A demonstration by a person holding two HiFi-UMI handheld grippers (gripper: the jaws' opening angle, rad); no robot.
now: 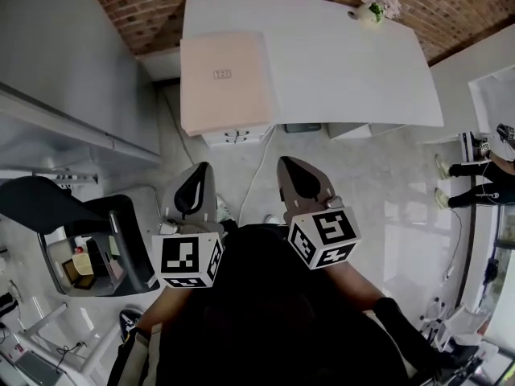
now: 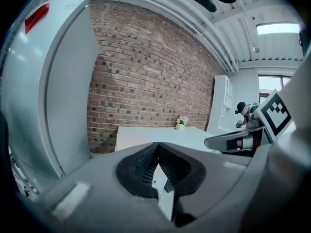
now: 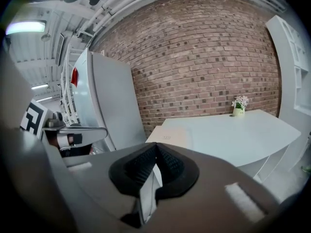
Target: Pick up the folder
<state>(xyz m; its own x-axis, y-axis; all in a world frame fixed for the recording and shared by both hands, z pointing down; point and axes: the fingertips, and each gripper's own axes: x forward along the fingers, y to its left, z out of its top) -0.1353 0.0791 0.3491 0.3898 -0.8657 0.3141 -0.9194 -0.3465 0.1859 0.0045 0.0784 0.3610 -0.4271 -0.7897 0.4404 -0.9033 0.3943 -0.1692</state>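
Note:
A pale pink folder [image 1: 228, 83] lies flat on the left end of the white table [image 1: 346, 63], its near edge hanging over the table's front. In the right gripper view the folder [image 3: 170, 137] shows on the table corner, beyond the jaws. Both grippers hover over the floor, well short of the table and pointing toward it. My left gripper [image 1: 194, 182] is shut with nothing between its jaws, and stands below the folder in the head view. My right gripper [image 1: 294, 172] is likewise shut and empty, a little to the right of the folder.
A small flower pot [image 1: 372, 10] stands at the table's far right corner. A white drawer unit [image 1: 237, 135] sits under the table beneath the folder. A tall grey cabinet [image 1: 64, 71] is on the left, a dark chair [image 1: 72, 215] near it. A person [image 1: 483, 179] stands far right.

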